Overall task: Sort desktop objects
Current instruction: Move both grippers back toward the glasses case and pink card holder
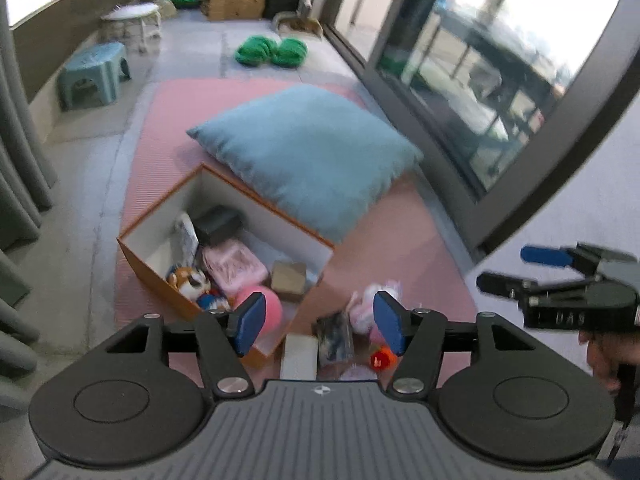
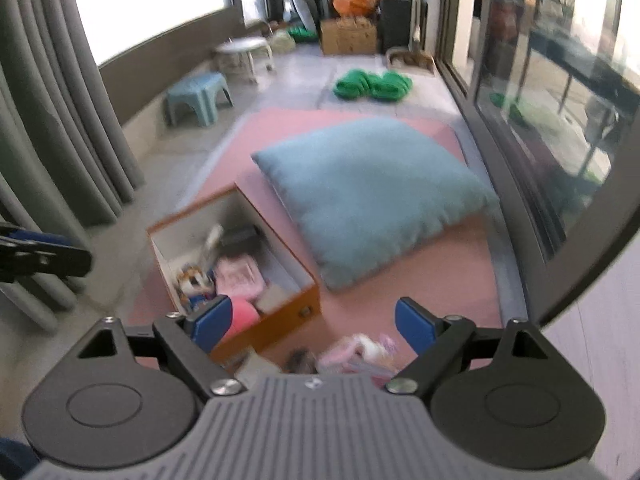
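The orange box (image 1: 224, 256) sits open-topped on the pink mat (image 1: 400, 248), one corner turned toward the cameras. Its white inner walls stand upright, and its far long edge lies just beside the blue cushion (image 1: 308, 152). Inside it lie a pink pouch (image 1: 234, 266), a pink ball (image 1: 266, 306) against the near wall, a small brown carton (image 1: 289, 280), a dark block (image 1: 218, 222) near the far corner and an orange-and-white plush toy (image 1: 190, 280).

Outside the near corner of the box, loose things crowd the mat: a white flat box (image 1: 299, 354), a dark printed packet (image 1: 334, 338), a pink-and-white soft toy (image 1: 366, 304) and a small red-orange toy (image 1: 382, 356). In the right wrist view this cluster is blurred.

The left gripper (image 1: 320, 322) hangs above that cluster with its 2 blue pads spread and nothing between them. The right gripper (image 2: 314, 324) also has its jaws wide apart and empty; it shows at the right edge of the left view, a hand (image 1: 608, 354) on its grip.

Bare mat lies to the right of the box, up to the dark door frame (image 1: 404, 80). Left of the mat, grey floor runs to the curtains (image 2: 60, 140). Beyond the cushion the floor holds green bundles (image 1: 272, 52) and a blue stool (image 1: 94, 76), well apart.
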Action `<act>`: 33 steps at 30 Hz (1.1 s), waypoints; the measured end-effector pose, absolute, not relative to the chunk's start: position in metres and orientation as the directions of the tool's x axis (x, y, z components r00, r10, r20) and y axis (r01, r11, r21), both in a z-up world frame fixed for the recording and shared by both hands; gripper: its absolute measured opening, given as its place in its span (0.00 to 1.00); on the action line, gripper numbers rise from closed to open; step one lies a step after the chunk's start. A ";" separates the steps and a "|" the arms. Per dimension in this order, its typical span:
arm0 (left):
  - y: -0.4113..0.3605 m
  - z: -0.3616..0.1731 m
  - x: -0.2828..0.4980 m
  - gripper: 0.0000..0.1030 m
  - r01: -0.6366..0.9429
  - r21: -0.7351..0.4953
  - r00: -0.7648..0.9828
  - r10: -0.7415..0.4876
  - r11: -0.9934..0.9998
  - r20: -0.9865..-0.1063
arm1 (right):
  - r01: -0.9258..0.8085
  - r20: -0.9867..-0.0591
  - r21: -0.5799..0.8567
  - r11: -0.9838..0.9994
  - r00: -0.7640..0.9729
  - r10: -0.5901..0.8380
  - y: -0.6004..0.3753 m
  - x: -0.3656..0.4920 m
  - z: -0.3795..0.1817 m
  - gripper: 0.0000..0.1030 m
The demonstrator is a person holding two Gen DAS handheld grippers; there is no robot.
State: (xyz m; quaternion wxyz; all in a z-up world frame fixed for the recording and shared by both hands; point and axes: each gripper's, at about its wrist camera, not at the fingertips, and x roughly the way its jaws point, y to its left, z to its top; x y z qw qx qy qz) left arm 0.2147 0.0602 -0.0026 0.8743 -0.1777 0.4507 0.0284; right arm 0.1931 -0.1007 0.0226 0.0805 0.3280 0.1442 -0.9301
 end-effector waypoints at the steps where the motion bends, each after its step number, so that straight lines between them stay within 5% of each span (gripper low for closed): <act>1: 0.056 -0.008 0.215 0.68 -0.204 -0.286 0.579 -0.120 0.936 -0.806 | 0.234 -0.641 -0.215 -0.948 -0.766 -0.044 -0.095 0.192 0.019 0.87; 10: 0.017 -0.048 0.221 0.69 -0.107 -0.210 0.502 -0.129 0.972 -0.855 | 0.171 -0.676 -0.228 -0.958 -0.736 0.029 -0.049 0.185 -0.004 0.87; 23: -0.026 -0.137 0.224 0.72 0.114 -0.043 0.365 -0.082 0.993 -0.927 | 0.320 -0.754 -0.339 -0.885 -0.655 0.052 -0.022 0.167 -0.065 0.88; 33: -0.028 -0.199 0.242 0.72 0.050 -0.088 0.315 -0.099 0.995 -0.944 | 0.389 -0.797 -0.315 -0.866 -0.603 0.019 -0.007 0.142 -0.110 0.88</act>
